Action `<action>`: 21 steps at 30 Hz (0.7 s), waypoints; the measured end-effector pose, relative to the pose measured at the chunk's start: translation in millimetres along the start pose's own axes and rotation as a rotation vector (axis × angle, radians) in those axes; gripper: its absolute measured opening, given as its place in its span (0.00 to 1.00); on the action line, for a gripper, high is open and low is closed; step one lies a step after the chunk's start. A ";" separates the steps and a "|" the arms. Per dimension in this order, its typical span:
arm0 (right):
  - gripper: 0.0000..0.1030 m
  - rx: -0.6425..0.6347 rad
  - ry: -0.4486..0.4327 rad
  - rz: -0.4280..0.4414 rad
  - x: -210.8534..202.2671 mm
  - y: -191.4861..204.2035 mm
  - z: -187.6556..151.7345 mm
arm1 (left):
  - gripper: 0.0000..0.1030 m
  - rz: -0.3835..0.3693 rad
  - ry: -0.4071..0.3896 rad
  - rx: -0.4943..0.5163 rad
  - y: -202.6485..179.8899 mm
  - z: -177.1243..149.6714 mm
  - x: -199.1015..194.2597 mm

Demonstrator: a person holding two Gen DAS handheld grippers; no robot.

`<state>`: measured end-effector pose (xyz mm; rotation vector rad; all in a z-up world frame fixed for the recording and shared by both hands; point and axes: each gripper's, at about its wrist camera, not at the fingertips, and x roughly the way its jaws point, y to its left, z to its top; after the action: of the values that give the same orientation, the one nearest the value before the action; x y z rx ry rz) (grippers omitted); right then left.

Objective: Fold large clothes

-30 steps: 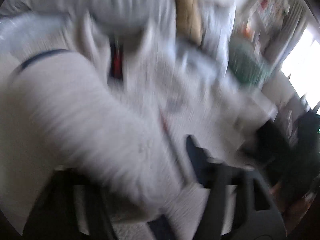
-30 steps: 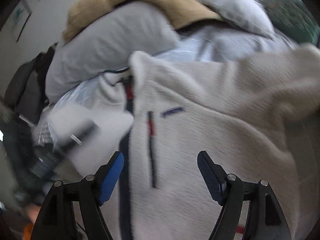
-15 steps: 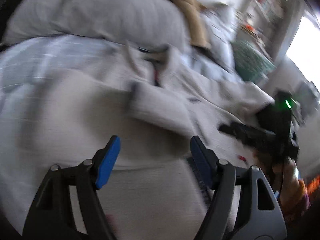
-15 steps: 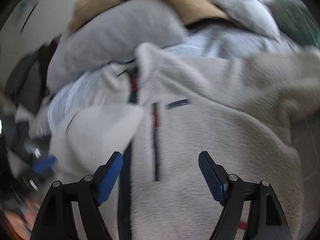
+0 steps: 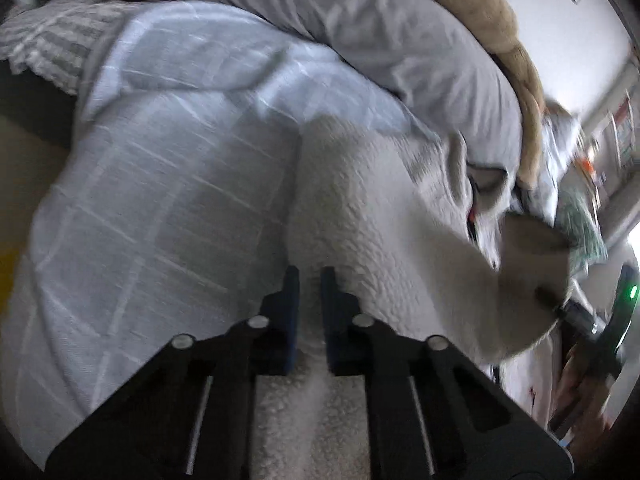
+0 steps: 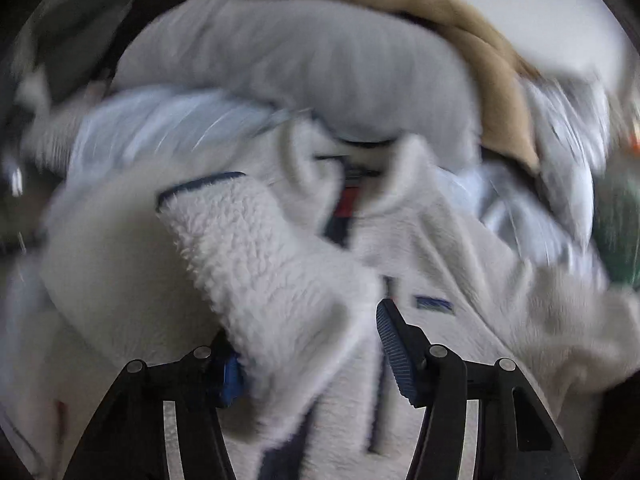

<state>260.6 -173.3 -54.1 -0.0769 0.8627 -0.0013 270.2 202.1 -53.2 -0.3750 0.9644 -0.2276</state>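
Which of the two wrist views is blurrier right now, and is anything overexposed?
Right wrist view: heavy motion smear over the pillow and fleece jacket. Left wrist view: sharper on the bedspread, blurred towards the right edge, where window light blows out.

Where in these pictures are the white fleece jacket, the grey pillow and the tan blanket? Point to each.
white fleece jacket [image 6: 280,264]: right wrist view, on the folded-over sleeve.
grey pillow [image 5: 400,40]: left wrist view, on its creased upper face.
tan blanket [image 5: 480,12]: left wrist view, on the fold draped over the pillow.
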 end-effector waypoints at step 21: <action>0.05 0.312 0.109 0.211 38.1 -126.0 -22.5 | 0.08 0.074 -0.011 0.255 -57.1 38.5 15.3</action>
<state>272.1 -301.7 -89.0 0.3089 0.9672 0.0585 309.5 152.7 -21.7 -0.1064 0.9237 -0.2771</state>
